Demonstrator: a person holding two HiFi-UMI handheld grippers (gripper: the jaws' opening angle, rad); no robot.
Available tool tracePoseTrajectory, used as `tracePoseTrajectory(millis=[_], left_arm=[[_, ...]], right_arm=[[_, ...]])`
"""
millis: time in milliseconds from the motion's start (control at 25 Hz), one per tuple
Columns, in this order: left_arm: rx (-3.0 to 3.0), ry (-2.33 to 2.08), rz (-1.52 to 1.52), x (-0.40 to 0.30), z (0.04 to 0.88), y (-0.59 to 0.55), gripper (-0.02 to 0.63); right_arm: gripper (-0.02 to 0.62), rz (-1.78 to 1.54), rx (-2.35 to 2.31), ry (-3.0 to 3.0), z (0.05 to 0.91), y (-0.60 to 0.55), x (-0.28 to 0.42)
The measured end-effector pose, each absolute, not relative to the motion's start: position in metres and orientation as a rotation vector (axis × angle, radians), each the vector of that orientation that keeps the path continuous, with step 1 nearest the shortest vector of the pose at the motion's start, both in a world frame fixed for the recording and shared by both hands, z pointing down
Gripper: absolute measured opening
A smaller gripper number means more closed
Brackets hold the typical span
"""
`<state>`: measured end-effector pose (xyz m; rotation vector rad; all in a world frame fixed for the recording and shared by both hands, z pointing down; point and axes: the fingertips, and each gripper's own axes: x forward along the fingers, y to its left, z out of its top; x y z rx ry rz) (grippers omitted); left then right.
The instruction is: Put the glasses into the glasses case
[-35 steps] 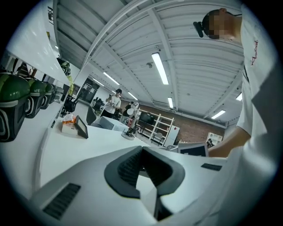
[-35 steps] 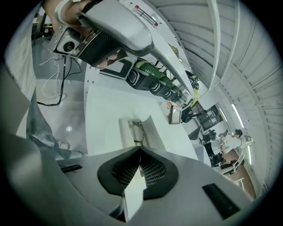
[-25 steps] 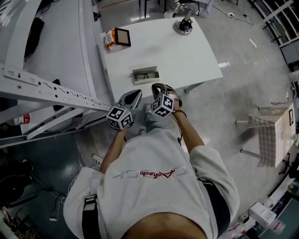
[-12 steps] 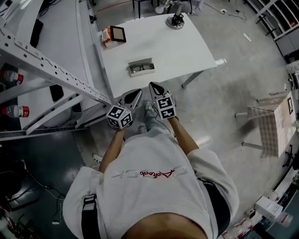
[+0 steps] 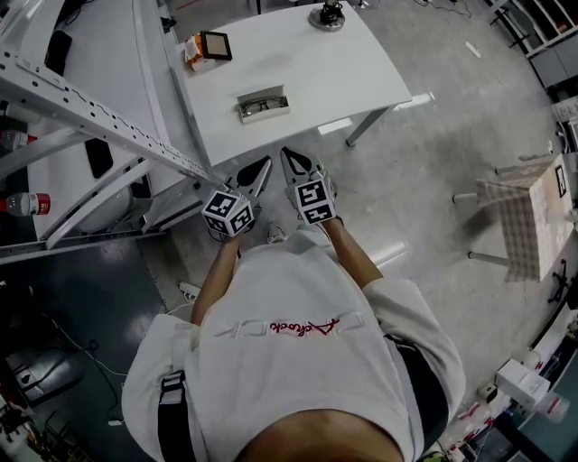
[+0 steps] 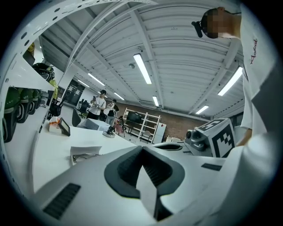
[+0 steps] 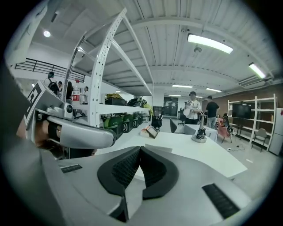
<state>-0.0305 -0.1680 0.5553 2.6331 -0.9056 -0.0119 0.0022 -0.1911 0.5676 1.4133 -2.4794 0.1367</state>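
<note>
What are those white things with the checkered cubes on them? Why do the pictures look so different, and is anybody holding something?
A person holds one grabbing tool in each hand. The cubes with black-and-white squares are part of the tools.

The picture from above comes from a camera on the person's head, looking down. In it, the left tool and the right tool point toward a white table.

The two round-looking pictures come from small cameras riding on the tools. Each one looks along its own tool's two jaws. Both tools are shut and hold nothing.

On the table lie the glasses with their case, a small dark frame and a round black stand. Nothing has been picked up yet.
</note>
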Motion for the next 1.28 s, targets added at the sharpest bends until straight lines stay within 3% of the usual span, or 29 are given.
tracePoseTrajectory(millis=[600,1280], left_arm=[[2.606,-0.91,0.025,0.032,0.558,-0.082,0.025],[2.582,-0.991,0.005,0.034,0.564,0.03,0.025]], right_arm=[[0.0,0.183,1.382,-2.559,0.554,-0.106,0.051],[0.0,0.196,1.286,-2.583,0.572,0.013,0.046]])
